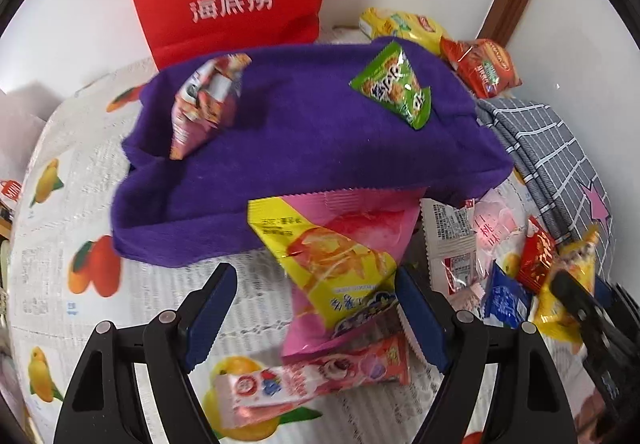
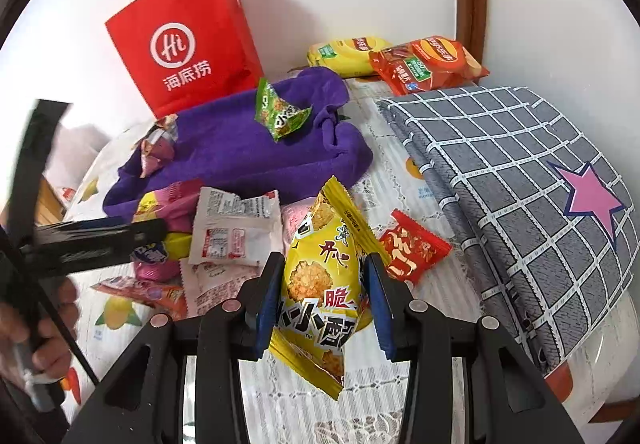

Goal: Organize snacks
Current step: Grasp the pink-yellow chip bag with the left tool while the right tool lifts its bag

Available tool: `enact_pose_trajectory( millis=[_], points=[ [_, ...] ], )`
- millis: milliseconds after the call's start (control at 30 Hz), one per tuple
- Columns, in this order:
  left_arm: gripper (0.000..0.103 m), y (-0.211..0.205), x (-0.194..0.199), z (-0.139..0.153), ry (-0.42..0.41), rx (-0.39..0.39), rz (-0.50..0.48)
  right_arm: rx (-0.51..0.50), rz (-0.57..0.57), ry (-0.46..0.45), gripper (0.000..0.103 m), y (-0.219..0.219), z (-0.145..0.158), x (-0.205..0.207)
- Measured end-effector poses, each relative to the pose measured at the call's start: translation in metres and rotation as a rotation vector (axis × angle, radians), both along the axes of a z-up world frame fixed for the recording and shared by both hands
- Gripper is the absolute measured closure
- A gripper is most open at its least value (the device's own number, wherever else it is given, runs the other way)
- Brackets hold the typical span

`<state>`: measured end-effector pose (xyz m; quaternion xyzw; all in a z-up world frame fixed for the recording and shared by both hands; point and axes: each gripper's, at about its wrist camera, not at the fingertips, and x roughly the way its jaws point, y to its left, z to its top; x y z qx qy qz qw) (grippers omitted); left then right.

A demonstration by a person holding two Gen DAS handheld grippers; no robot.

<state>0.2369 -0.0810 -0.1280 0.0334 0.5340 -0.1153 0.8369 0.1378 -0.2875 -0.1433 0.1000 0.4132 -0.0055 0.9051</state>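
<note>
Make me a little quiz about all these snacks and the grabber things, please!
1. True or false: the green snack packet lies on the purple towel.
2. Which packet sits between the right gripper's jaws? A) the red candy packet B) the yellow rice-cracker packet C) the red chip bag
3. Fill in: the left gripper's jaws stand ____ around the yellow and pink packets.

Key: 1 true; 2 B; 3 open.
</note>
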Motion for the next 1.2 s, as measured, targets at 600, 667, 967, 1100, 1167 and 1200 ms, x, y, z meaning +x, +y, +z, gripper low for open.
enact_pose_trajectory(
  millis=[600,667,967,1100,1167,1200],
  points=[
    [0.045,0.003,0.003,-0.016,0.041,-0.091,0.05,-0.098,0.013,0.007,0.062,0.011,-0.001,-0.006],
    [0.046,0.008,-0.001,-0.011,0.032,-0.095,0.053,-0.101,0.016,-0.002,0.062,0.013,0.005,-0.008],
    [0.046,0.036,-0.017,0.035,-0.074,-0.11,0.083,-0.14,0.078,-0.096,0.062,0.04,0.05,-0.011],
    [0.046,0.05,-0.015,0.05,-0.115,-0.113,0.112,-0.109,0.119,-0.142,0.062,0.049,0.066,0.001],
    [0.046,0.056,-0.012,0.055,-0.142,-0.106,0.128,-0.098,0.128,-0.16,0.062,0.05,0.071,0.013],
    [0.046,0.058,-0.01,0.056,-0.154,-0.102,0.136,-0.102,0.13,-0.164,0.062,0.052,0.073,0.021]
  ],
)
